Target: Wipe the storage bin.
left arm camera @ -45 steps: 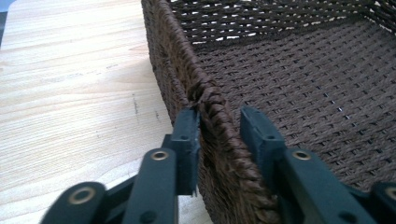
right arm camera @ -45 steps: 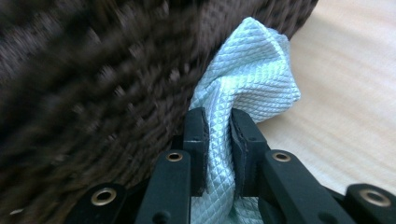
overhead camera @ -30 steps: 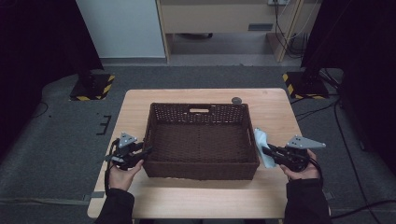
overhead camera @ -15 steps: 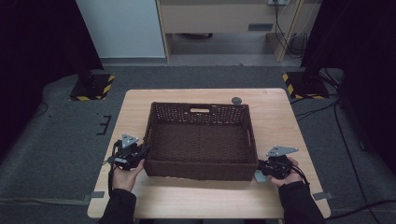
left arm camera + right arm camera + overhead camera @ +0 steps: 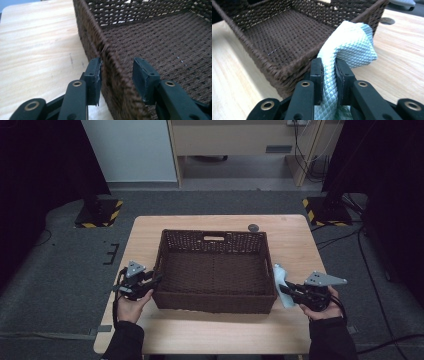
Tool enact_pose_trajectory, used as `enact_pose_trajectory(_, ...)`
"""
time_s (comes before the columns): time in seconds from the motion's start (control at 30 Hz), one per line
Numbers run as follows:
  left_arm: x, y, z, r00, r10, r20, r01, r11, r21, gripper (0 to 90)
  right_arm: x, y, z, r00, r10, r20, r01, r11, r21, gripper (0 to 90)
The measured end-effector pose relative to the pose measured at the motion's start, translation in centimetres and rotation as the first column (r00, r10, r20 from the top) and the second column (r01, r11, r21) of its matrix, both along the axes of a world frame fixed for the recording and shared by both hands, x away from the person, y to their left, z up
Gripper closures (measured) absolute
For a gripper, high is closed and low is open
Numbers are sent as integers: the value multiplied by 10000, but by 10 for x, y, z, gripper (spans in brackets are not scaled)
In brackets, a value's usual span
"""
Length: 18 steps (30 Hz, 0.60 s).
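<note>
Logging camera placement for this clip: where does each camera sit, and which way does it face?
High view: above the near table edge, looking forward and down on the wicker basket; both forearms, hands, left tongs and right tongs show.
Left gripper view: rides the left tongs, looking along the basket's side wall, which stands between its open jaws.
Right gripper view: rides the right tongs, shut on a pale blue cloth.
All three share the basket and wooden table.

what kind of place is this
Probably a lab or studio set up for recording handling work, not a home. A bare wooden table stands on grey carpet between black curtains, with hazard-striped stand bases on the floor and loose cables hanging by a cabinet behind.
</note>
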State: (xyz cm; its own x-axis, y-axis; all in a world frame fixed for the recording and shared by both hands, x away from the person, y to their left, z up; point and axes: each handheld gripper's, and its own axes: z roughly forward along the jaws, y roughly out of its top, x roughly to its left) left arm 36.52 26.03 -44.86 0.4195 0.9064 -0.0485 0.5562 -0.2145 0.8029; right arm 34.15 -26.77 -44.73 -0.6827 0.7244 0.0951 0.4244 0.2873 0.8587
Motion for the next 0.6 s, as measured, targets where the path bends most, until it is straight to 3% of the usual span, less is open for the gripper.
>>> enact_pose_trajectory(0.1,4,1,3,9999,-68,155,66,9999,131,580,2,3,-10,9995,79,-301,-86,9997,-245,785)
enact_pose_trajectory(0.17,7,2,1,9998,-124,181,121,9998,127,583,5,6,-22,9972,127,-735,-164,9986,-506,785)
enact_pose_trajectory(0.23,8,1,0,9997,-110,197,106,9997,226,612,9,12,-37,9914,213,-1292,-338,9948,-959,785)
enact_pose_trajectory(0.33,8,0,-1,10000,28,58,-29,9999,168,674,12,18,-47,9859,253,-1656,-494,9885,-1430,784)
enact_pose_trajectory(0.47,8,-1,0,9996,259,-109,-257,9996,133,694,8,14,-33,9924,117,-1222,-251,9938,-1082,783)
enact_pose_trajectory(0.6,10,-3,0,9988,473,-87,-471,9986,244,698,1,0,-4,9997,3,-236,-2,10000,55,784)
